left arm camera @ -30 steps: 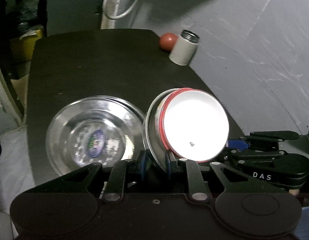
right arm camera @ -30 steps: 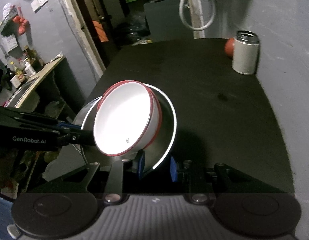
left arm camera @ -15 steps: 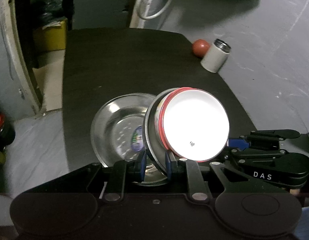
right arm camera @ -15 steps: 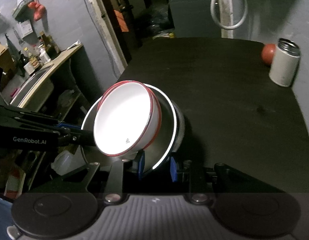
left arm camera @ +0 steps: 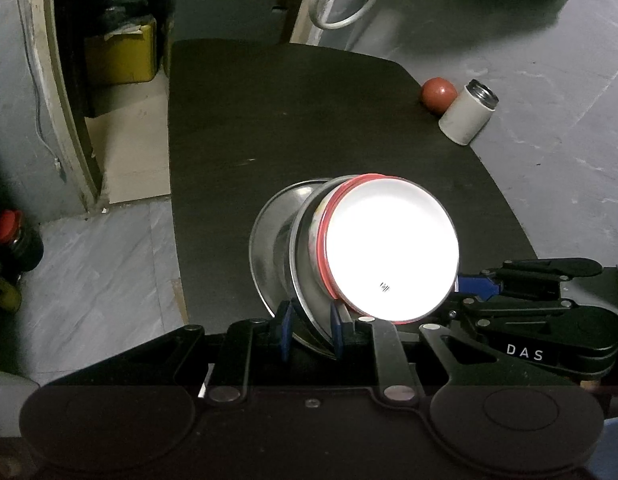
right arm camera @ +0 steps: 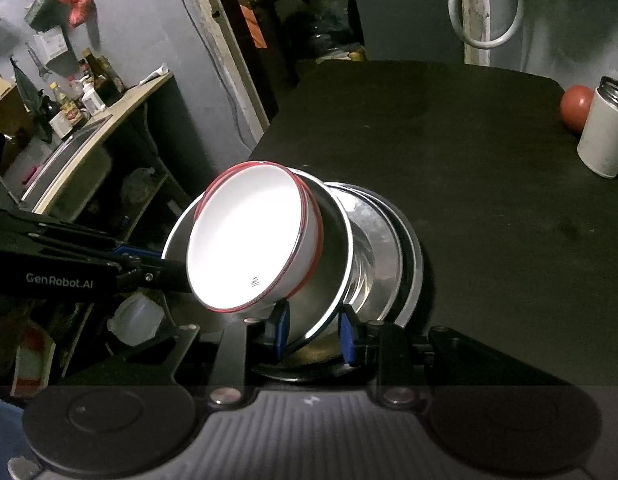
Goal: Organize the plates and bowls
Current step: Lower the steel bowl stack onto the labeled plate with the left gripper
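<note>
Blue-padded fingers of the left gripper (left arm camera: 309, 334) pinch the near rim of a tilted steel bowl (left arm camera: 305, 280), and the right gripper (right arm camera: 313, 332) is pressed onto the same bowl's rim from its own side, so both claws hold one stack. Nested inside that bowl sits a white enamel bowl with a red rim (left arm camera: 391, 250), its inside washed out by glare. Just behind them a wide shiny steel plate (left arm camera: 269, 240) lies on the black tabletop (left arm camera: 289, 120), and the tilted bowl overlaps it; whether they touch I cannot tell. Far off at the table's right edge stand a white cylindrical flask with a metal mouth (left arm camera: 467, 116) and, just beside it, a round red ball (left arm camera: 437, 94).
</note>
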Motion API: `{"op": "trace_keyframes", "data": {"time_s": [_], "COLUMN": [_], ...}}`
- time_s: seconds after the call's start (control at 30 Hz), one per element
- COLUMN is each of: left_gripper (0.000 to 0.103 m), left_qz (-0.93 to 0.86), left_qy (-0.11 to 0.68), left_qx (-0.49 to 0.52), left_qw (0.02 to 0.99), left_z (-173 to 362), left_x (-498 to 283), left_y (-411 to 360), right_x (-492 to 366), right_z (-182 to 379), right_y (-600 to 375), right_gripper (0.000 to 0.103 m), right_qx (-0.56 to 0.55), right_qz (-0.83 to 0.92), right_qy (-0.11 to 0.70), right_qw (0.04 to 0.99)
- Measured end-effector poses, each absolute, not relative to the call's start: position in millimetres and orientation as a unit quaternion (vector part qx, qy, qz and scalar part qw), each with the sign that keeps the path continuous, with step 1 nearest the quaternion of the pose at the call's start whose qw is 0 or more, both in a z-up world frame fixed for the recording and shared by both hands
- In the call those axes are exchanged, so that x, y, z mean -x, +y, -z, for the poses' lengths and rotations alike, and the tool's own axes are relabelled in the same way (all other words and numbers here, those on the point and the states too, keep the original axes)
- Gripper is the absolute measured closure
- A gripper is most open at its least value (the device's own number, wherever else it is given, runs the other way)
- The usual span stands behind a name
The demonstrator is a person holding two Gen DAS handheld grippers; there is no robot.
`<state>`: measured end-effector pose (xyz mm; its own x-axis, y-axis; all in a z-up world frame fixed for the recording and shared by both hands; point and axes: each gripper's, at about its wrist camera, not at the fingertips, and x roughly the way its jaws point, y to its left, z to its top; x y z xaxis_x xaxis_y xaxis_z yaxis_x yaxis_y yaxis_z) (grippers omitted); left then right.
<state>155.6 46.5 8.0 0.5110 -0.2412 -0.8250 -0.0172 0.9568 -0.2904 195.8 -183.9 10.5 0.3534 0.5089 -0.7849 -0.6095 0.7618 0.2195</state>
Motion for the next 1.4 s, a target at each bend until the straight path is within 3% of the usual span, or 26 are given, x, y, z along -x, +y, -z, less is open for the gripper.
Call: {"op": "trace_keyframes", "data": {"time_s": [1.4], "left_gripper": [0.08], "left_qz": [0.101], "left_qy": [0.506], "left_qx": [0.135], "left_qw": [0.846], "left_z": [15], "left_x": [-191], "left_y": [57], "right_x": [-205], "right_z": [-1], "right_y": [-168], "right_gripper": [0.074], "right_qx": [0.046], "right_qz": [-0.279], "right_qy": [0.477], "right_qw": [0.832]}}
